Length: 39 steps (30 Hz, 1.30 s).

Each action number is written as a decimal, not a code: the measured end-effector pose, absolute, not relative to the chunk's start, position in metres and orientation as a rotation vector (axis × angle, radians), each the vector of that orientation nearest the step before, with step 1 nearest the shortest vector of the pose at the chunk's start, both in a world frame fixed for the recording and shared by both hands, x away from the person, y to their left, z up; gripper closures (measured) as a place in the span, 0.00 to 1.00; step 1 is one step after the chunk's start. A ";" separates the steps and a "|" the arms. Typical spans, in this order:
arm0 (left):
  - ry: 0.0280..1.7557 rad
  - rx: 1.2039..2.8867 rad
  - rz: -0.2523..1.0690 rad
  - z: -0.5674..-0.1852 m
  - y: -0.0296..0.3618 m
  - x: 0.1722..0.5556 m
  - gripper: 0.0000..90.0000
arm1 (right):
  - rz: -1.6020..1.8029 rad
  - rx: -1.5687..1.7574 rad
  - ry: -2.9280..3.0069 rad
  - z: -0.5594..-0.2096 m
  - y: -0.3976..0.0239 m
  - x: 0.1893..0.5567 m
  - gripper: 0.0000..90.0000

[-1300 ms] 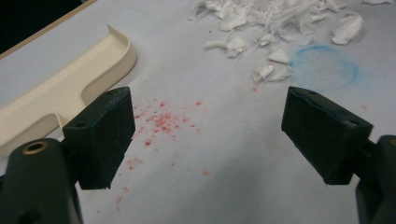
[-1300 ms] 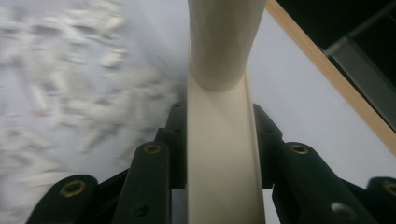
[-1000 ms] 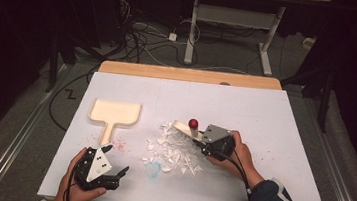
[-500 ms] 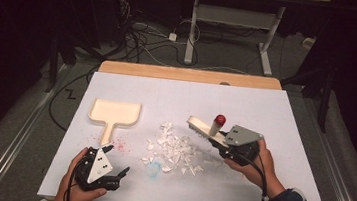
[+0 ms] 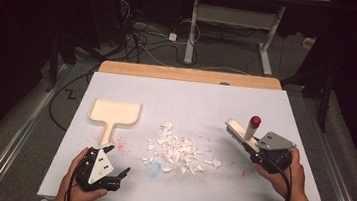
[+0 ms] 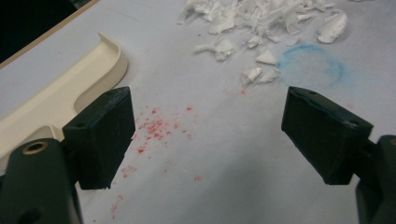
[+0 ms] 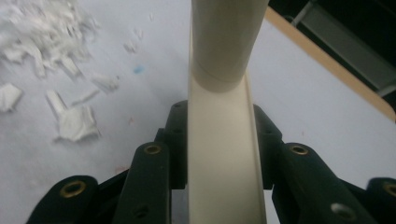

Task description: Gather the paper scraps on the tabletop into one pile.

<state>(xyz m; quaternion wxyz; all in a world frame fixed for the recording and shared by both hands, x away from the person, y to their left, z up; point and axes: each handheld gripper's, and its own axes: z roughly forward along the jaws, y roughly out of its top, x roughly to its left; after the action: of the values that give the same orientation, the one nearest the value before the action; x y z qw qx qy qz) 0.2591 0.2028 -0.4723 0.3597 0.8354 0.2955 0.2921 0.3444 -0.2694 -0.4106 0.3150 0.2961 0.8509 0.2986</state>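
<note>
Clamped on the cream plastic hand brush (image 5: pixel 239 135), the jaws of the right gripper (image 5: pixel 261 153) pinch its flat handle, as the right gripper view shows; the brush's red-capped knob (image 5: pixel 254 121) sticks up. Brush and gripper hover to the right of the heap of white paper scraps (image 5: pixel 179 152) on the white table sheet (image 5: pixel 191 102). Jaws of the left gripper (image 5: pixel 119 174) stand spread with nothing between them, near the table's front edge, left of the heap. A cream plastic dustpan (image 5: pixel 115 113) lies flat, untouched, left of the heap and apart from it. Judging by this, sweeping is barely begun: the scraps are loosely gathered, none sit in the dustpan, and it has yet to be picked up.
</note>
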 end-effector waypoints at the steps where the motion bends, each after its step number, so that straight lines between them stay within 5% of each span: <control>1: 0.761 2.156 0.753 -0.472 0.202 0.259 0.19 | 0.761 0.794 2.240 -0.414 -0.269 0.344 0.76; 27: 0.749 2.176 0.741 -0.474 0.200 0.260 0.19 | 0.943 0.630 2.347 -0.419 -0.172 0.319 0.76; 39: 0.754 2.164 0.734 -0.474 0.201 0.262 0.19 | 0.927 0.699 2.180 -0.405 -0.178 0.398 0.76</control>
<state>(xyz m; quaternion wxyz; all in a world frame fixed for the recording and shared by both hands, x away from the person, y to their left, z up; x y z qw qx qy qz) 0.2619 0.2013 -0.4743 0.3595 0.8391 0.2925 0.2848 0.3981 -0.1784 -0.4048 0.3293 0.2672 0.8334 0.3544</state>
